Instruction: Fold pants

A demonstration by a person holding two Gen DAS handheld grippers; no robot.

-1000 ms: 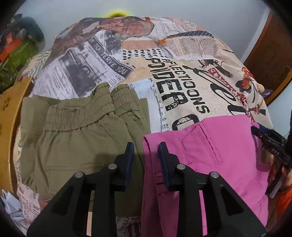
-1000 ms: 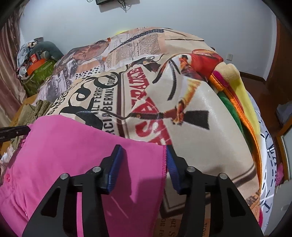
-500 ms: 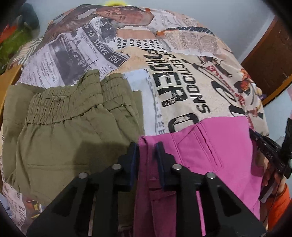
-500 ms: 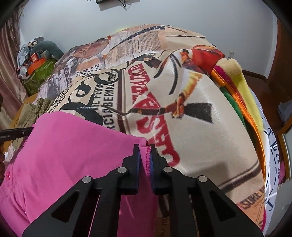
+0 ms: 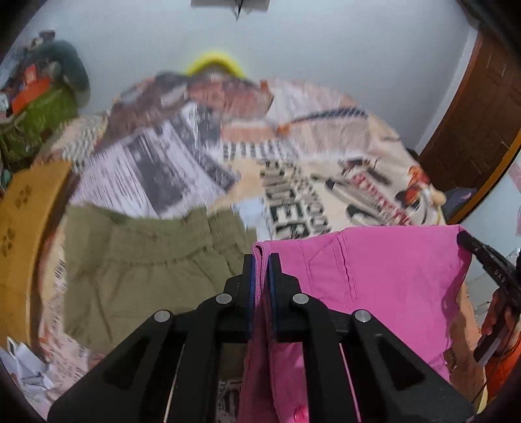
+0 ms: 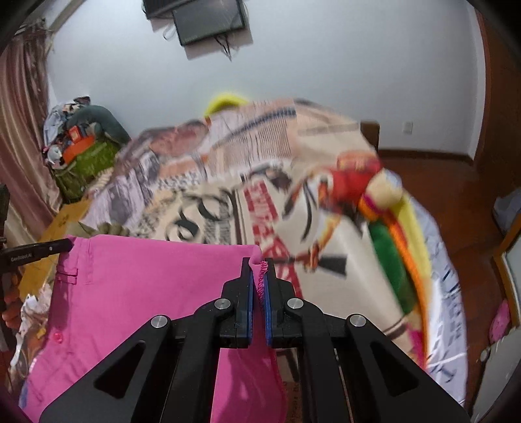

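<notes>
The pink pants (image 5: pixel 374 273) hang stretched between my two grippers above the bed. My left gripper (image 5: pixel 259 260) is shut on the pants' waistband corner. My right gripper (image 6: pixel 258 265) is shut on the stitched hem corner of the pink pants (image 6: pixel 146 293). The right gripper's tip (image 5: pixel 469 242) shows at the pants' far corner in the left wrist view. The left gripper's tip (image 6: pixel 62 245) shows at the far corner in the right wrist view. The fabric is lifted and drapes down below both grippers.
Folded olive pants (image 5: pixel 140 260) lie on the newspaper-print blanket (image 5: pixel 293 162) to the left. A wooden bed edge (image 5: pixel 19 227) is at far left. A striped colourful blanket (image 6: pixel 400 234) hangs on the right side. A wall screen (image 6: pixel 208 19) is above.
Both grippers closed on the pink pants' corners and then lifted them off the bed. Both views have tilted upward and blurred with the motion.
</notes>
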